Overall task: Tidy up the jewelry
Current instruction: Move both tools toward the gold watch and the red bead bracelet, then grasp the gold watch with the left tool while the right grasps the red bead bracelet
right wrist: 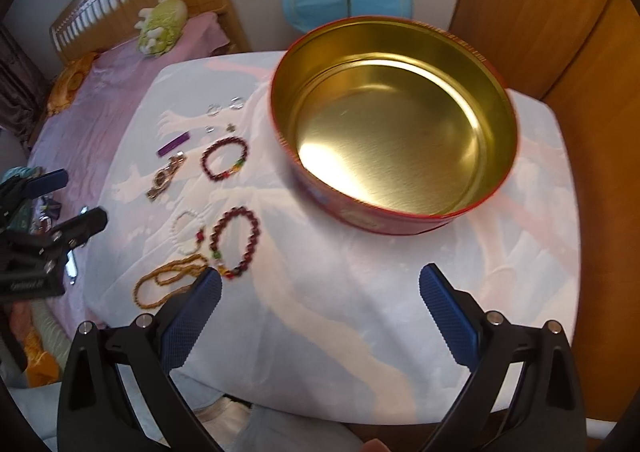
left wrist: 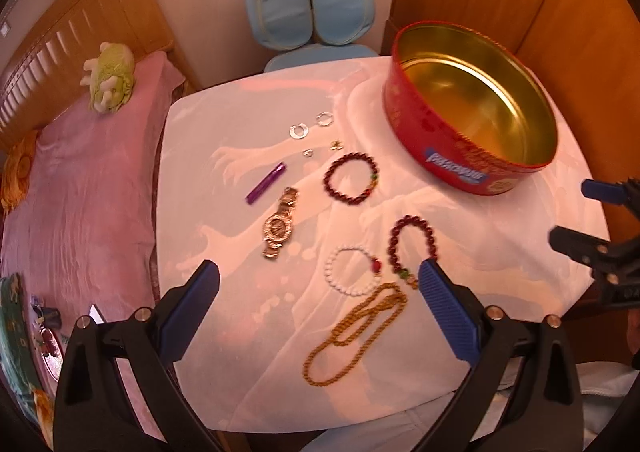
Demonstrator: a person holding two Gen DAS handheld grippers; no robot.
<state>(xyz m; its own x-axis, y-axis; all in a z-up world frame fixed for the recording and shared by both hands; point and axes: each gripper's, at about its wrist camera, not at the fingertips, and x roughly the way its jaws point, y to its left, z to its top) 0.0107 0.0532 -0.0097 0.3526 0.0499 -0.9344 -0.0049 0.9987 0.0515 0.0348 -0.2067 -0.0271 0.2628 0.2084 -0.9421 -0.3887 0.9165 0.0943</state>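
Both the left gripper (left wrist: 319, 284) and the right gripper (right wrist: 320, 288) are hovering wide open, holding nothing. The round red tin with gold interior (right wrist: 394, 124) is sitting empty at upper right, while loose jewelry, including the long tan beaded necklace (left wrist: 354, 332), is lying centre-frame; that necklace is risking snagging the neighbouring white bead bracelet (left wrist: 352, 270) when lifted.

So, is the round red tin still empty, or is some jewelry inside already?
Empty. The round red tin shows only its bare gold floor in the right wrist view; no lid is on it.

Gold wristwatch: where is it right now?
The gold metal wristwatch lies flat on the white table, left of centre in the left wrist view, between the purple tube and the white bead bracelet.
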